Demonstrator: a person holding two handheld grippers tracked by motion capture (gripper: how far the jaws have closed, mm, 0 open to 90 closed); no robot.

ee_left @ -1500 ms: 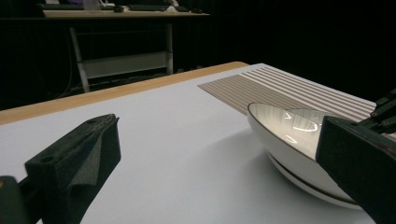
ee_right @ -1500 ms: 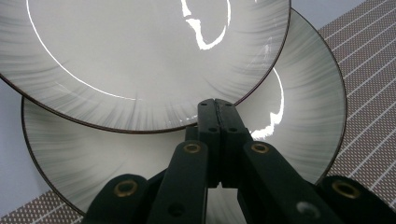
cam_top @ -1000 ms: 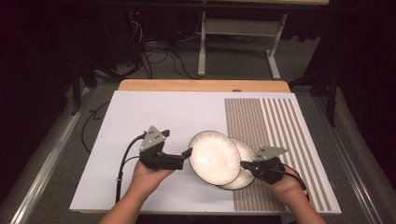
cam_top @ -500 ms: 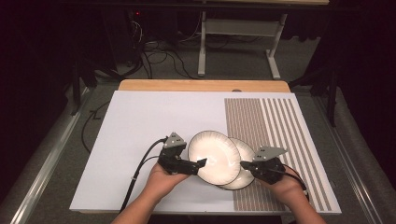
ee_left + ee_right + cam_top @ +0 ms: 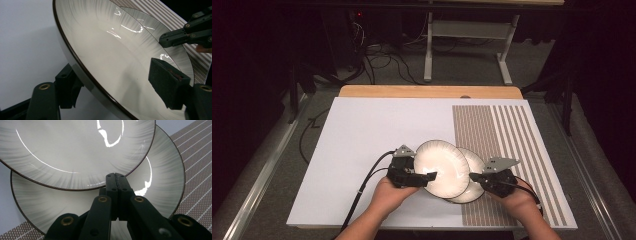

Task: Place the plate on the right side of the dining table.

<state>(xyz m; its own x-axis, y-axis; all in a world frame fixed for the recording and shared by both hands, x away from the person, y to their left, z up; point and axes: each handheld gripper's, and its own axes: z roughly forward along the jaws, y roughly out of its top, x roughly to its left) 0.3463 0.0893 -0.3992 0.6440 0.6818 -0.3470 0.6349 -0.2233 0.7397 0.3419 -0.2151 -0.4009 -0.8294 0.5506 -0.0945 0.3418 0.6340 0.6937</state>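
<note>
Two white ribbed plates with dark rims overlap near the table's front. The upper plate (image 5: 441, 167) (image 5: 112, 55) (image 5: 75, 145) rests tilted on the lower plate (image 5: 475, 167) (image 5: 150, 27) (image 5: 160, 170). My left gripper (image 5: 428, 176) (image 5: 115, 80) straddles the upper plate's left rim, one jaw under it and one pad (image 5: 168, 86) just above its inside. Its jaws have just been closing and still stand apart from the plate. My right gripper (image 5: 472, 176) (image 5: 115, 176) (image 5: 172, 40) is shut with nothing in it, its tip over the lower plate at the upper plate's edge.
The plates lie on a white board (image 5: 362, 140), partly over a brown striped mat (image 5: 512, 130) at the right. A wooden strip (image 5: 427, 91) borders the far side. Cables and a stand's legs (image 5: 462, 55) are on the floor beyond.
My left gripper has moved right and down to the upper plate, and its jaws now straddle the rim and stand narrower. The right gripper and the lower plate have kept still.
</note>
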